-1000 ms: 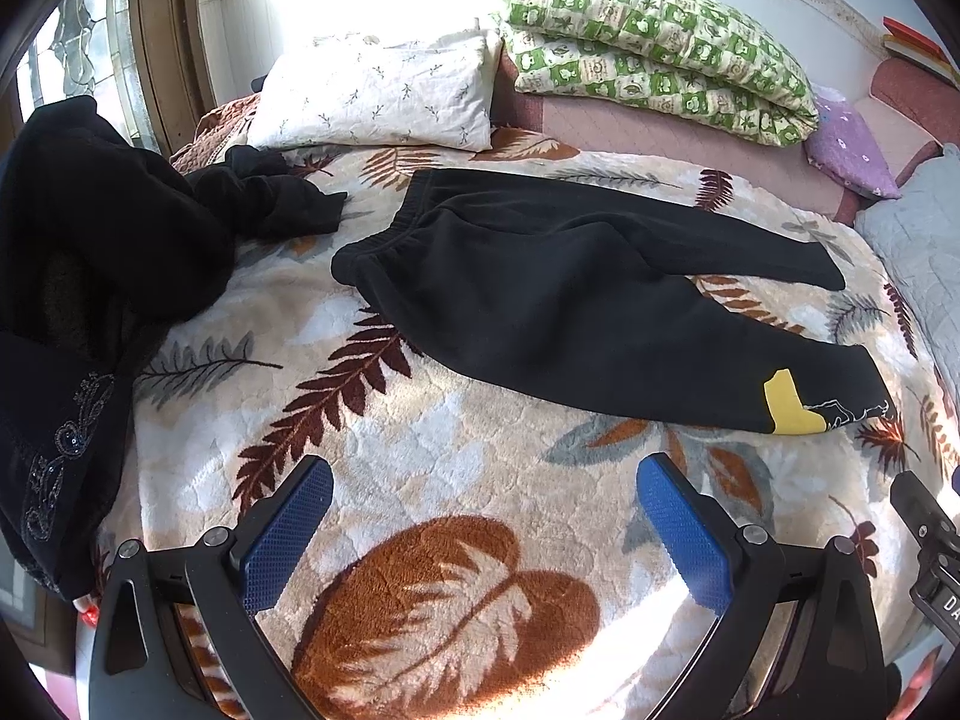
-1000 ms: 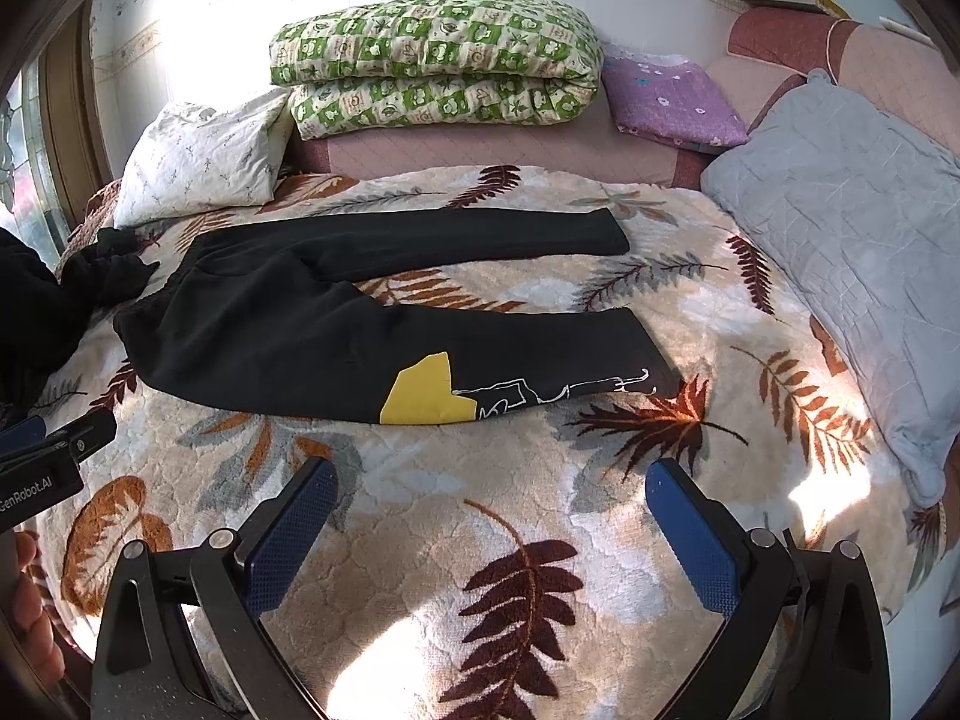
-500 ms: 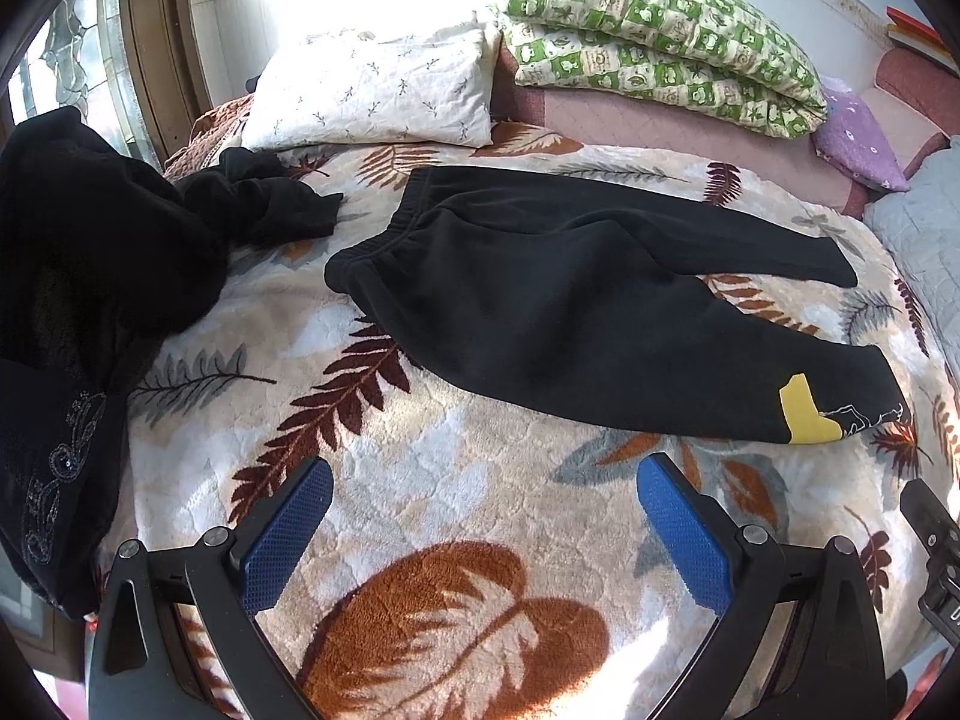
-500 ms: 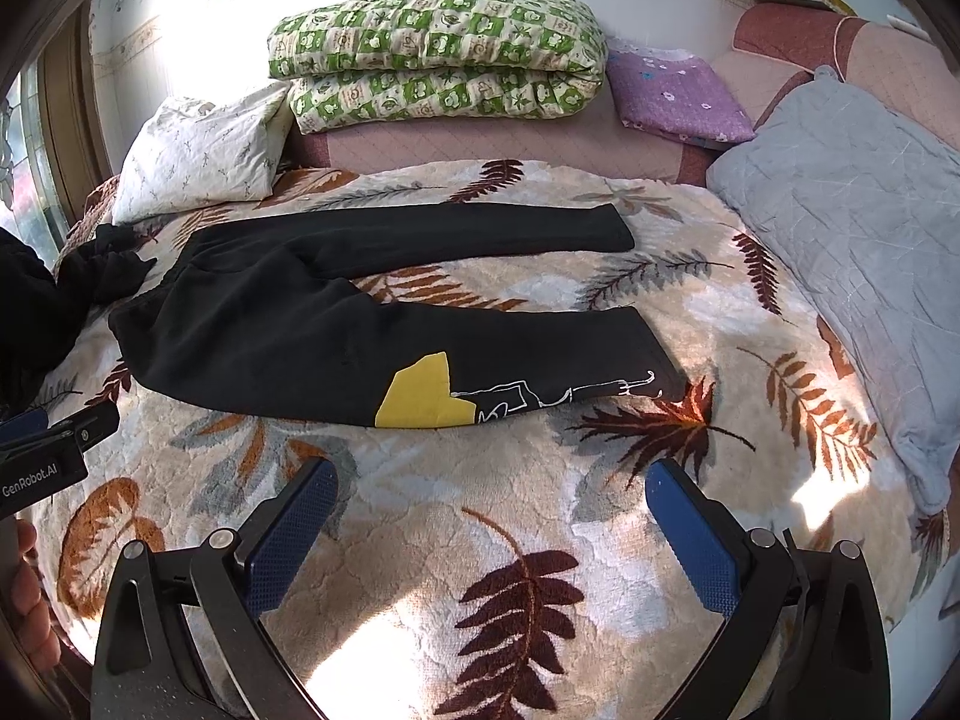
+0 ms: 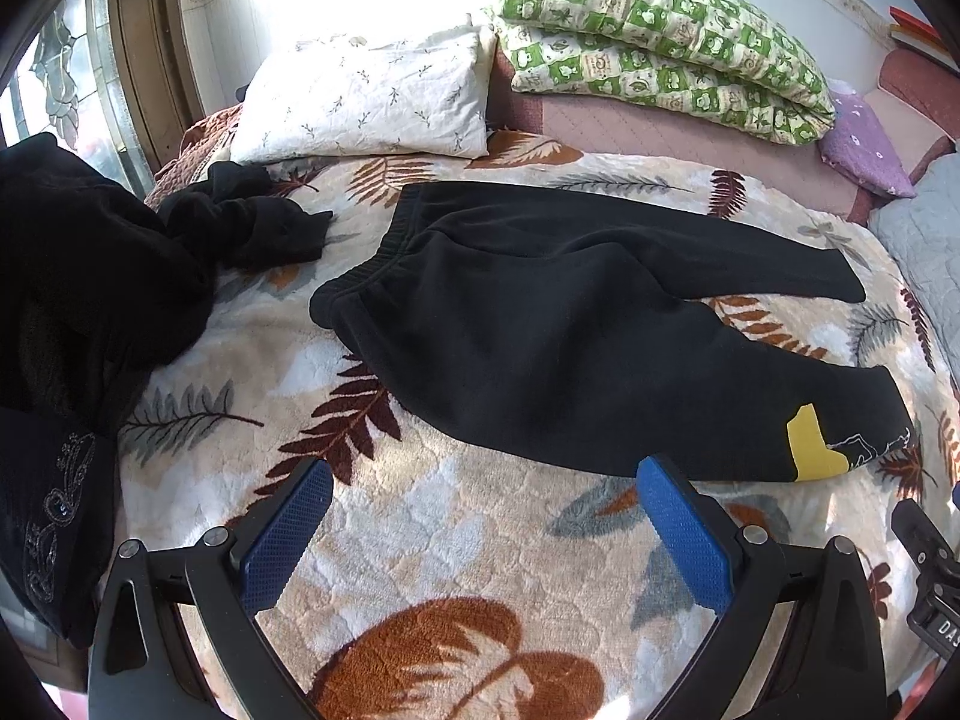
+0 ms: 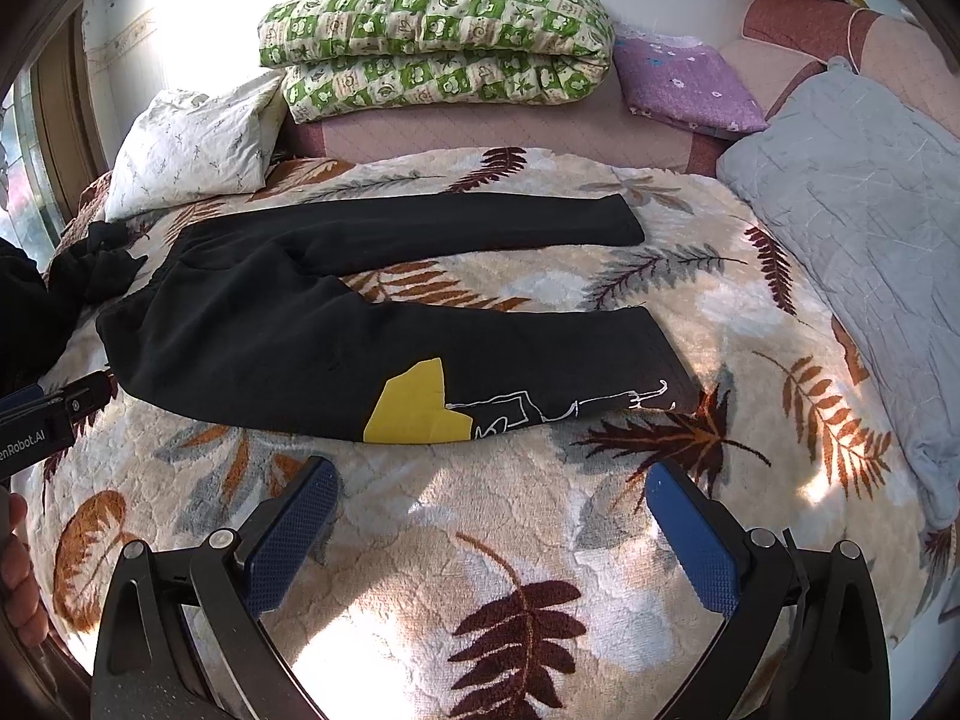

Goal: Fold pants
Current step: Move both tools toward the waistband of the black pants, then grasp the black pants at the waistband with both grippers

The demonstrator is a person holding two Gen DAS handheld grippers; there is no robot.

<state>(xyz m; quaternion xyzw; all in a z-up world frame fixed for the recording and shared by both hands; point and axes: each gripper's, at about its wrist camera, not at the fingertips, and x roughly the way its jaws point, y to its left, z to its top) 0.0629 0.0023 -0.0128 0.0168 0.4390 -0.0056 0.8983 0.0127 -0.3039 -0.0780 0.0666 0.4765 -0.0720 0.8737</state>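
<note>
Black pants [image 5: 540, 312] lie spread flat on a leaf-print blanket [image 5: 432, 546], waistband to the left, both legs running right. The near leg carries a yellow patch [image 6: 417, 405] and a white line drawing near the cuff. The pants also show in the right wrist view [image 6: 288, 330]. My left gripper [image 5: 483, 474] is open and empty, just short of the near leg's lower edge. My right gripper [image 6: 489, 477] is open and empty, over the blanket below the yellow patch. The left gripper's body shows at the right wrist view's left edge [image 6: 42, 420].
A pile of black clothes [image 5: 78, 276] lies left of the pants. A white pillow [image 5: 372, 102], a folded green quilt [image 6: 432, 42], a purple cushion [image 6: 690, 84] and a grey pillow [image 6: 858, 228] line the back and right of the bed.
Both grippers have moved forward toward the pants, which now sit closer and larger in both views. The jaws stay open. The pants have not moved.
</note>
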